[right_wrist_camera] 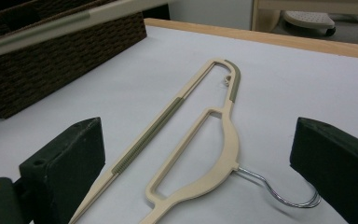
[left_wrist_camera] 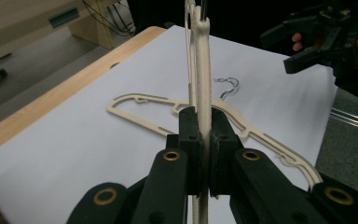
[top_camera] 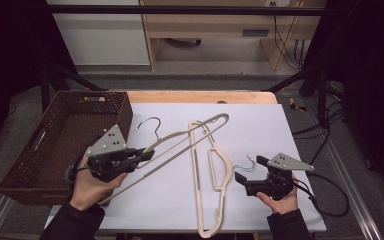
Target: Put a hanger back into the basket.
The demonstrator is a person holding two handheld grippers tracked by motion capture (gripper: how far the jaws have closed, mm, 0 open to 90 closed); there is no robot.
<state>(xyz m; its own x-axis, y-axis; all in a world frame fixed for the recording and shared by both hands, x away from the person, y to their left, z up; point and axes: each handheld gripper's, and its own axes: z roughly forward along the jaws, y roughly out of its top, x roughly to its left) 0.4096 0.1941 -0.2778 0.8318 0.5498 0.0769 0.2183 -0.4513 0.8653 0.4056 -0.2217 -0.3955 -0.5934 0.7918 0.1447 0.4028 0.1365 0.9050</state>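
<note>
Bare white sheet (top_camera: 260, 125) lies free right of the flat hanger (top_camera: 211, 170); basket (top_camera: 55, 145) blocks the left.

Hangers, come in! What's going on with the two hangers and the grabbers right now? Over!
Left gripper shut on raised hanger. Right gripper open, nothing between its jaws. Second hanger flat on white sheet. Basket at left, nothing in the way.

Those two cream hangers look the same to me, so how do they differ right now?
The held hanger is pinched in the left tool and lifted at a slant; the lying hanger rests flat on the white sheet. The held hanger's hook points toward the brown basket, the lying hanger's toward the open right tool. Both share a cream body and metal hook.
</note>
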